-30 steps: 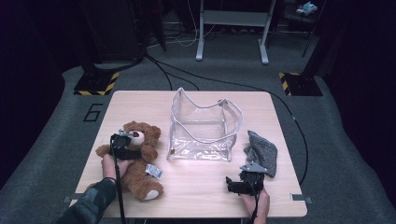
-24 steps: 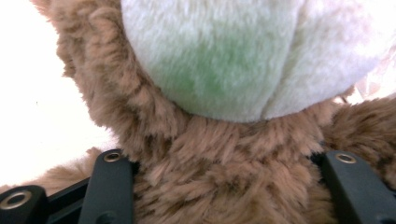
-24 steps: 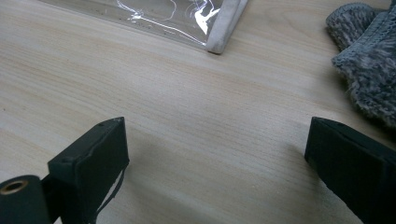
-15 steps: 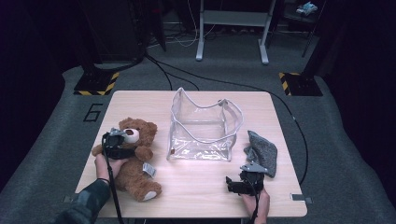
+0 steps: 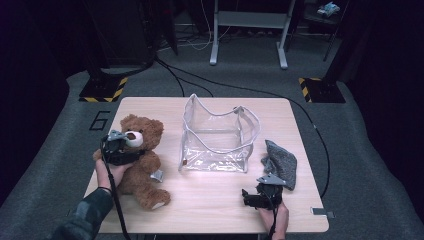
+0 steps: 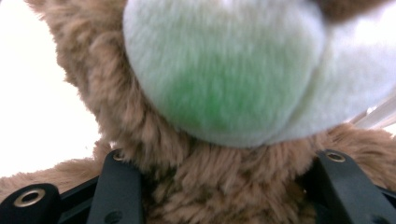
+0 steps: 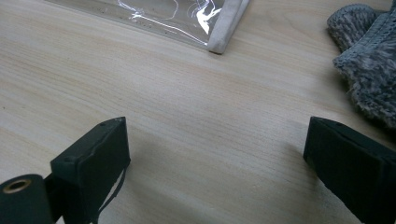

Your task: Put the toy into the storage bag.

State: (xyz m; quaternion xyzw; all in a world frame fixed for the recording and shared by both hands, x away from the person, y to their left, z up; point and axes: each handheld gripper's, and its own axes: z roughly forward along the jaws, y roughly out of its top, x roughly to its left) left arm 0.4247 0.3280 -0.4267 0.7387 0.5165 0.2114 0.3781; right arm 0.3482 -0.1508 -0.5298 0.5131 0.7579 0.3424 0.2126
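Left hand (image 5: 111,170): in from the desk's near-left edge, forearm in a dark sleeve, gripper raised against the bear.
Left gripper (image 5: 117,150): at the teddy bear (image 5: 140,160), jaws set either side of the fur below the white muzzle (image 6: 224,70), pressed into it, grasping the neck.
Right hand (image 5: 274,217): at the near-right edge, low on the desk (image 5: 210,200).
Right gripper (image 5: 260,195): resting on the wood, jaws spread wide, holding nothing, bare wood between them.
Count: one teddy bear, one clear bag (image 5: 217,135), one grey knitted cloth (image 5: 281,159), two grippers.
Bear: left part of the desk, head toward the far side, one leg near the front edge.
Bag: middle, upright, mouth open upward.
Cloth: right side, near the edge, just beyond the right gripper.
Open room: bare wood along the front, between bear and right gripper; floor cables beyond the far edge.
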